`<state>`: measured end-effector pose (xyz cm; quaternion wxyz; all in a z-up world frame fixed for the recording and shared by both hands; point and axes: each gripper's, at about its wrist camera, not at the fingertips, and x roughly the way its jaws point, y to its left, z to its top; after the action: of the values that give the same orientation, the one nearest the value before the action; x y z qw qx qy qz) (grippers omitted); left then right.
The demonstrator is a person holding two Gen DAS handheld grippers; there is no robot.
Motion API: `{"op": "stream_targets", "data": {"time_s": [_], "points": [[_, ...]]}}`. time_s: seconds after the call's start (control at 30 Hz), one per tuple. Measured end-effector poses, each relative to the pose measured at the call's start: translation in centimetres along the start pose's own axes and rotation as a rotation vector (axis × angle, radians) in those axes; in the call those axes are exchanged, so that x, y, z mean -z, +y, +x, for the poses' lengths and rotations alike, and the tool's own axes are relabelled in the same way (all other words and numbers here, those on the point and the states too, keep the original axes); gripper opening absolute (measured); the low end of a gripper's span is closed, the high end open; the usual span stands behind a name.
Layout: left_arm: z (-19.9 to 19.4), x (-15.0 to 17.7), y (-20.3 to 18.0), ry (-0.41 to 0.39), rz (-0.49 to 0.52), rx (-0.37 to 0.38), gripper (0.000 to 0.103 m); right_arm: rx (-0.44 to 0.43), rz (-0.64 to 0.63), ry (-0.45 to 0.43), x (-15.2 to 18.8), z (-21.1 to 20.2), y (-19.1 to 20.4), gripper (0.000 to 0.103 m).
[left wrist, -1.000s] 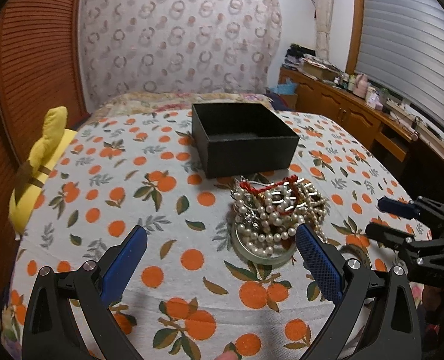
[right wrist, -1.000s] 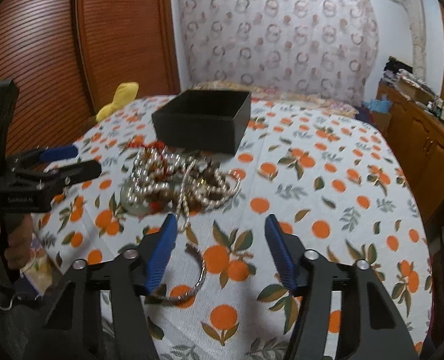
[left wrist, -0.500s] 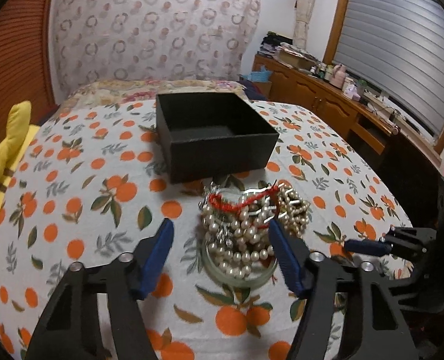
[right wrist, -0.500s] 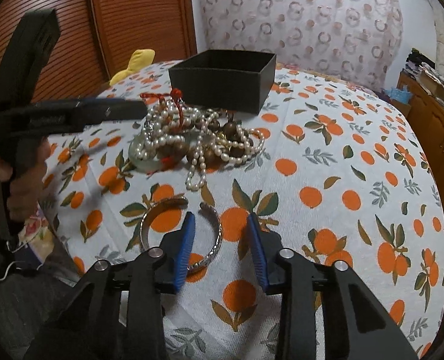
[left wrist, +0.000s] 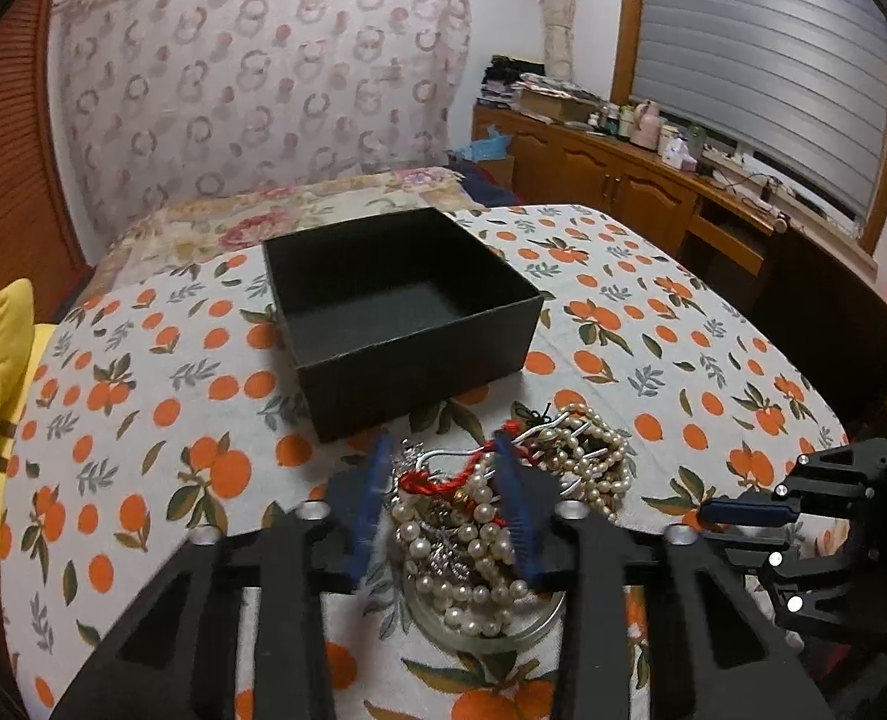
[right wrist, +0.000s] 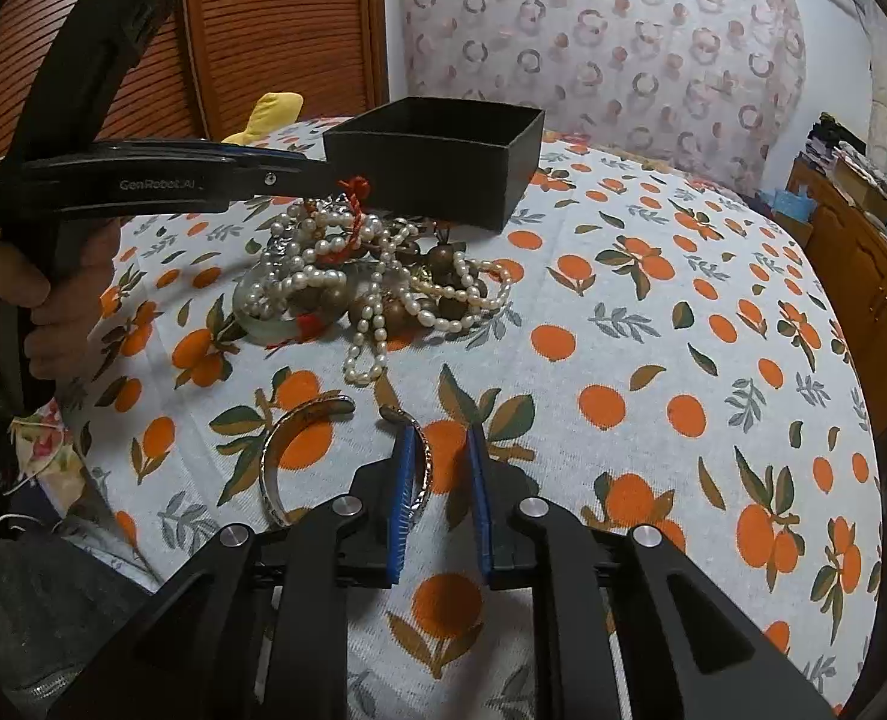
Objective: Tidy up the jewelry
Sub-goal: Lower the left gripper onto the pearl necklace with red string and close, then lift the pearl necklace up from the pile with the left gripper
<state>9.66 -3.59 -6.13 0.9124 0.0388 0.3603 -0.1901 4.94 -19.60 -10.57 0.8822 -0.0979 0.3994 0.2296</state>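
A tangle of pearl strands, wooden beads and red cord [left wrist: 461, 534] lies heaped on a glassy bangle [left wrist: 485, 630], just in front of an open black box [left wrist: 413, 360]. My left gripper [left wrist: 443, 504] straddles the top of the heap, jaws closing with pearls and red cord between the pads. The right wrist view shows that gripper [right wrist: 329, 177] reaching over the heap [right wrist: 347, 276] beside the box [right wrist: 431, 180]. A silver cuff bangle [right wrist: 265, 468] lies nearer. My right gripper [right wrist: 441, 498] is closing around its right arc, which rests against the left pad only.
The bed-like surface wears a white cloth with orange prints [left wrist: 143, 420]. A yellow plush [left wrist: 5, 372] sits at its left edge. Wooden cabinets [left wrist: 623, 180] with clutter line the right wall. A person's hand [right wrist: 53, 300] grips the left tool's handle.
The left gripper slid forward over the heap and its jaws narrowed from wide to close around the strands. The right jaws narrowed onto the silver bangle's arc.
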Motion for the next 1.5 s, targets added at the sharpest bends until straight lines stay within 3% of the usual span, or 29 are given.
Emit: {"op": "stream_targets", "data": {"time_s": [0.1,0.13,0.27,0.67,1.07,1.5], "points": [[0.3,-0.3,0.1,0.001,0.000,0.016,0.005,-0.005,0.001,-0.001,-0.1,0.1,-0.1,0.018],[0.3,-0.4,0.2,0.001,-0.001,0.019,0.003,-0.002,-0.001,-0.001,-0.1,0.1,-0.1,0.016],[-0.3,-0.8,0.5,-0.012,-0.018,0.033,0.003,-0.001,-0.001,-0.004,-0.1,0.1,-0.6,0.006],[-4.1,-3.4,0.3,-0.103,-0.042,0.084,0.002,0.024,0.008,-0.031,-0.5,0.3,-1.0,0.006],[-7.8,-6.4,0.1,-0.196,-0.021,0.078,0.002,0.050,0.016,-0.071,-1.5,-0.1,-1.7,0.005],[-9.5,-7.6,0.4,-0.231,-0.026,0.077,0.002,0.051,0.029,-0.113,-3.6,-0.3,-2.5,0.005]]}}
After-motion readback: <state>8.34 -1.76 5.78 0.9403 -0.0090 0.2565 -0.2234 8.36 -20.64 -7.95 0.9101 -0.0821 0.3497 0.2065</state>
